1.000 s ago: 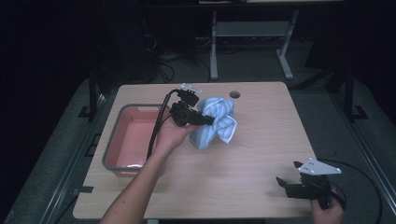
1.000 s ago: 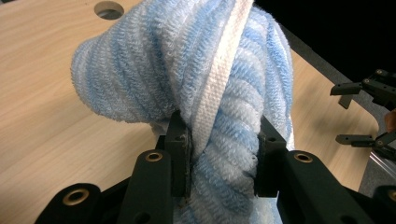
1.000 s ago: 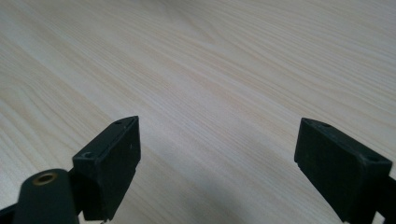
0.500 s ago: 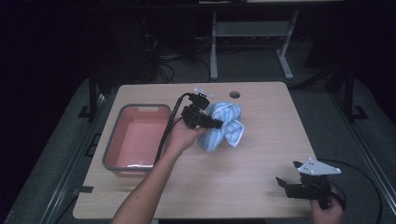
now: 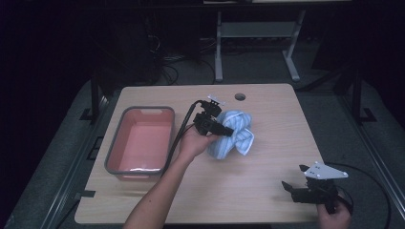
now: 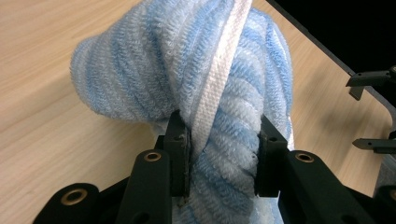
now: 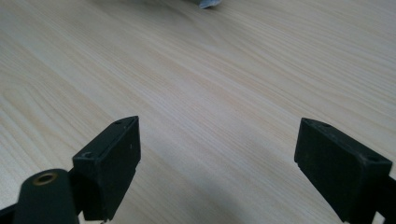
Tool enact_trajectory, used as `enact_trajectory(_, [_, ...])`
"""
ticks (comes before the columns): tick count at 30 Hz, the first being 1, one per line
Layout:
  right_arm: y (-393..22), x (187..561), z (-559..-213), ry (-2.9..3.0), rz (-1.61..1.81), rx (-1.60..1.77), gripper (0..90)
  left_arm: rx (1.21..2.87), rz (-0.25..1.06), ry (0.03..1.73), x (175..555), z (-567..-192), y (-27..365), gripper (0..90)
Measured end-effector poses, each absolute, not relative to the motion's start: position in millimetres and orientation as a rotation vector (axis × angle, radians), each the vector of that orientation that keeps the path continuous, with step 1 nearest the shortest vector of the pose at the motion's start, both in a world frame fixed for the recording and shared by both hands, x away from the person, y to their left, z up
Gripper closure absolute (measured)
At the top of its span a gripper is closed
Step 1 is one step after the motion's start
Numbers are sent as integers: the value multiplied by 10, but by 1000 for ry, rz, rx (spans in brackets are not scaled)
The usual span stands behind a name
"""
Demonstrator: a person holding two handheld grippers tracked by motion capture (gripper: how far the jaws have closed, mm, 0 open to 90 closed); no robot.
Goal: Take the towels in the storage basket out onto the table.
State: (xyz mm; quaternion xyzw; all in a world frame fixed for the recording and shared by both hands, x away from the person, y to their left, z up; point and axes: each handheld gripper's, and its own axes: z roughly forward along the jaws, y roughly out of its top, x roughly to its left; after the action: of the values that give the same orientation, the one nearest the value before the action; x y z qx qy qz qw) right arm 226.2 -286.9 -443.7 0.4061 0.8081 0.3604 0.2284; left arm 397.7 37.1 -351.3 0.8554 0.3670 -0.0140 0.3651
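Note:
A bunched blue-and-white striped towel (image 5: pixel 234 133) rests near the middle of the wooden table (image 5: pixel 248 191). My left gripper (image 5: pixel 228 130) is shut on a thick fold of the towel (image 6: pixel 219 93); its two pads press the cloth from both sides in the left gripper view (image 6: pixel 218 156). My right gripper (image 5: pixel 293 180) stays low near the table's front right corner, jaws wide open with only bare wood between them (image 7: pixel 217 158).
A grey-rimmed pink tub (image 5: pixel 112 148) stands at the table's left, with nothing in it. A round cable hole (image 5: pixel 239 97) sits near the far edge. Dark floor and a desk frame (image 5: pixel 258 33) lie beyond the table.
My left gripper has moved to the right and down with the towel, which now lies lower on the table. The right gripper has not moved.

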Motion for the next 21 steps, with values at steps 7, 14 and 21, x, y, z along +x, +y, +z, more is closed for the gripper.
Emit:
enact_trajectory(7, [-2853, 2258, -4436, 2228, 992, 1108, 139, 2219, -60, 955, 3987, -3696, 311, 646])
enact_trajectory(14, [-2836, 2268, -4447, 2236, 992, 1108, 139, 2212, -68, 979, 4006, -3815, 324, 644])
enact_trajectory(21, [-2796, 2280, -4457, 2249, 990, 1101, 139, 2206, -77, 1015, 4009, -3953, 291, 634])
